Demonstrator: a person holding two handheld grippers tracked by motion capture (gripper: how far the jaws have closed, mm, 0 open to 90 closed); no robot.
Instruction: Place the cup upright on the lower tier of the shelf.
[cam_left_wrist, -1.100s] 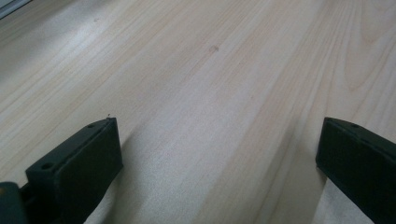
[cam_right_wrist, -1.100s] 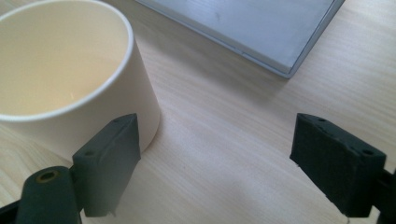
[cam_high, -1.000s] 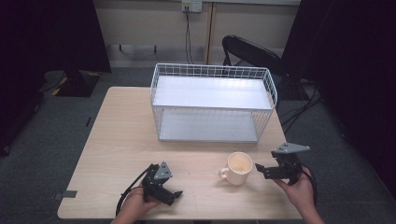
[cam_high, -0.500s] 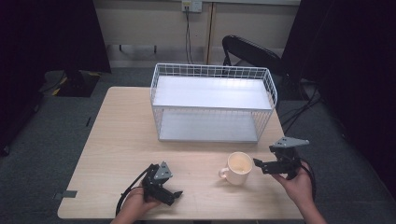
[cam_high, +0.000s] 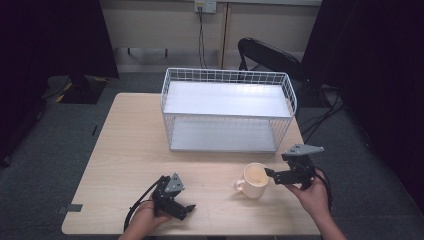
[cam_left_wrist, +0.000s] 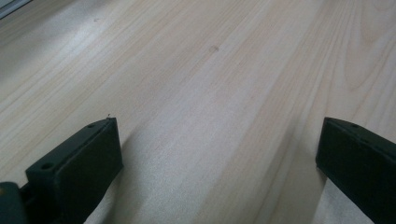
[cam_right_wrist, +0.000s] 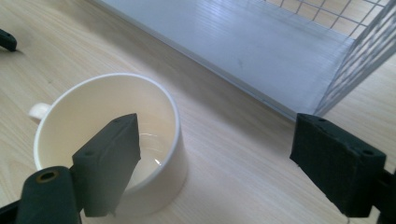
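Wooden table (cam_high: 130, 145) carries a white wire rack (cam_high: 227, 110) toward its far edge. Cream mug (cam_high: 253, 180) stands near the front edge; right gripper (cam_right_wrist: 217, 154), jaws spread, straddles its rim. Left gripper (cam_left_wrist: 219, 158) rests front-left, spread, empty.

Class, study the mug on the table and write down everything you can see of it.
The mug is cream-white and glossy, ceramic by its look, with a round open mouth and a single loop handle that points toward the left claw. It stands upright and empty on the wooden table, in front of the white wire rack. The open right claw is at its rim, one jaw over the mouth, the other outside; whether either touches is unclear.
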